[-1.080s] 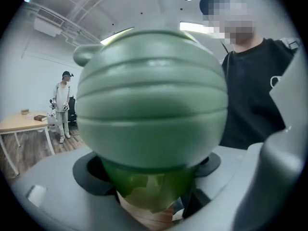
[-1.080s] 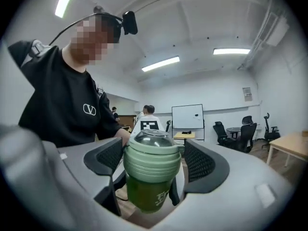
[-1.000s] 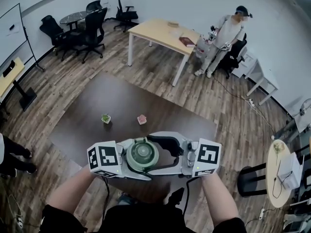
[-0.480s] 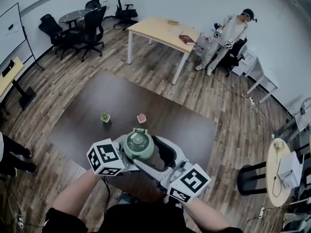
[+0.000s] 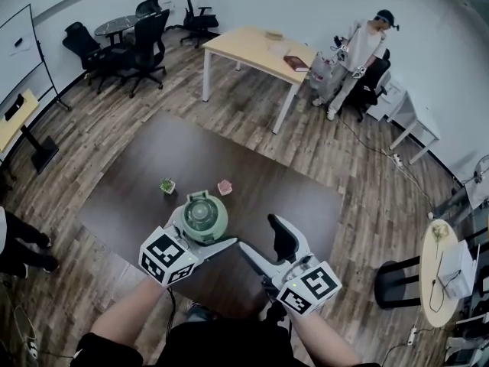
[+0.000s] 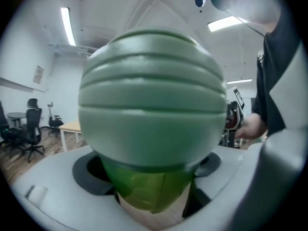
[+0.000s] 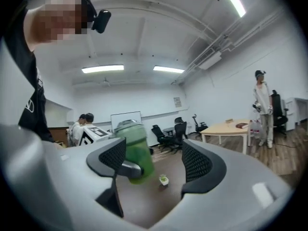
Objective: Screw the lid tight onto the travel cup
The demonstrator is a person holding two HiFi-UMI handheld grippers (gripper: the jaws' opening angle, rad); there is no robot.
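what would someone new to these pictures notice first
The green travel cup, lid on, is clamped in the left tongs above the near side of the dark table, and it fills the left gripper view. To its right the right tongs stand open and empty, their jaws having just closed a little. Farther back on the table sit a small green plant pot and a small pink thing.

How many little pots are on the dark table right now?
2: the green pot at left, the pink pot at right, both beyond the held travel cup, which may hide more.
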